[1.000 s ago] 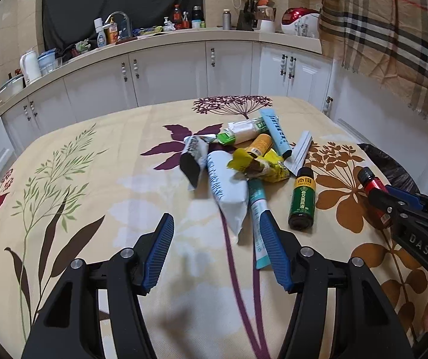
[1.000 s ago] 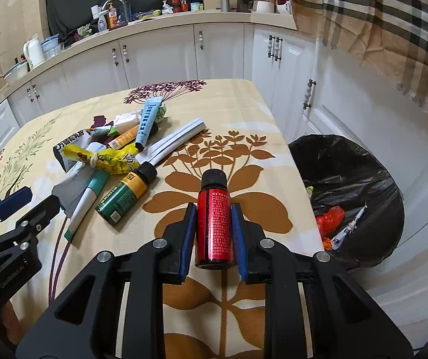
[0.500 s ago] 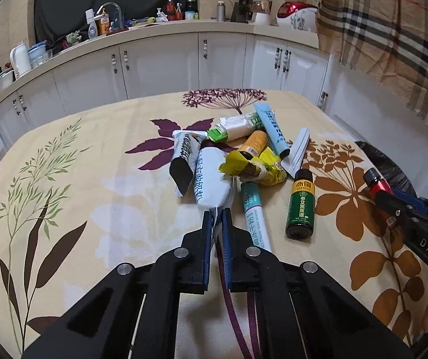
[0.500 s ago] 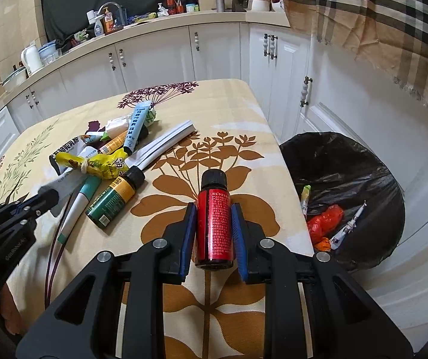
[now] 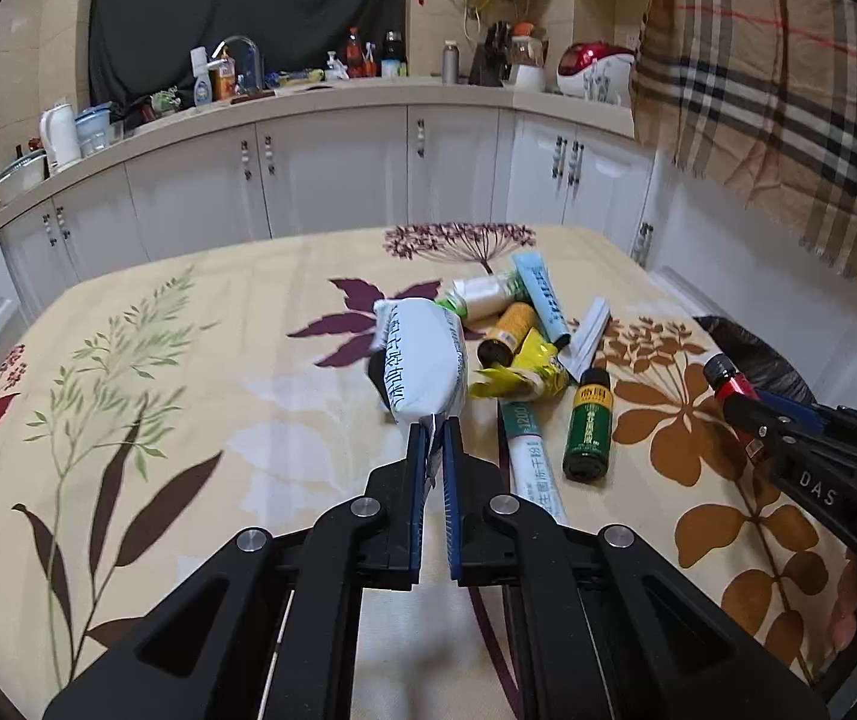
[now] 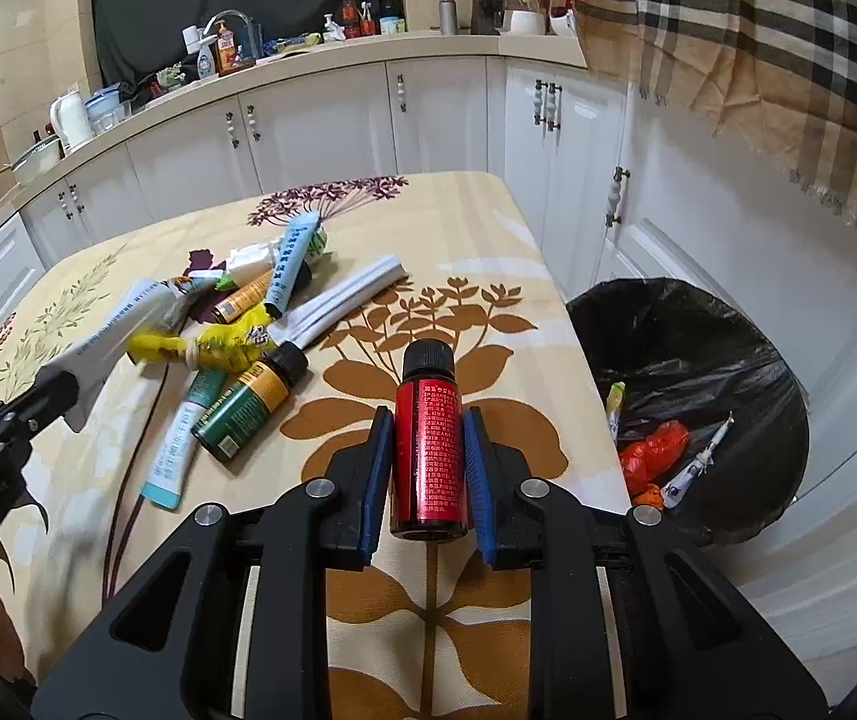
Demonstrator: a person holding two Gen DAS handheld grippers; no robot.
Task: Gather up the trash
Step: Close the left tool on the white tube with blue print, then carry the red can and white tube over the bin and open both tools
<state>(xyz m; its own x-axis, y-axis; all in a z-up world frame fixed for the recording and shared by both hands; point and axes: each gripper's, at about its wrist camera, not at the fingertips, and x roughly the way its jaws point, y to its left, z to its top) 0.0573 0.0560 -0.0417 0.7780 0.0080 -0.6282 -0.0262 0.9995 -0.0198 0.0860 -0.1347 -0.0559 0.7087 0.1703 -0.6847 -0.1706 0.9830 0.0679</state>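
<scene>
Here, a kitchen table (image 6: 476, 228) covered in a cream cloth printed with leaves and flowers fills both wrist views; white cabinets curve behind its far edge; a bin lined with a black bag (image 6: 692, 360) stands on the floor just beyond the table's right edge, with a few bits of rubbish already inside. A loose heap of trash sits toward the far right part of the table: tubes, a yellow wrapper (image 5: 524, 375), a green bottle (image 5: 590, 432) lying on its side nearest the front. The left gripper (image 5: 435, 438) has its fingers pinched nearly together on the thin sealed end of a white pouch (image 5: 425, 369), which tilts up off the cloth above the heap; the right gripper (image 6: 428, 450) has its fingers closed part-way around a small red bottle (image 6: 428, 444), cap pointing away, held over the table near the right edge beside the bin.

Judging the risks: the pouch is caught only by its flimsy edge, so it could slip free or tear when swung; it could also drag neighbouring trash along; the smooth round bottle could roll out and miss the bin if released too early.
</scene>
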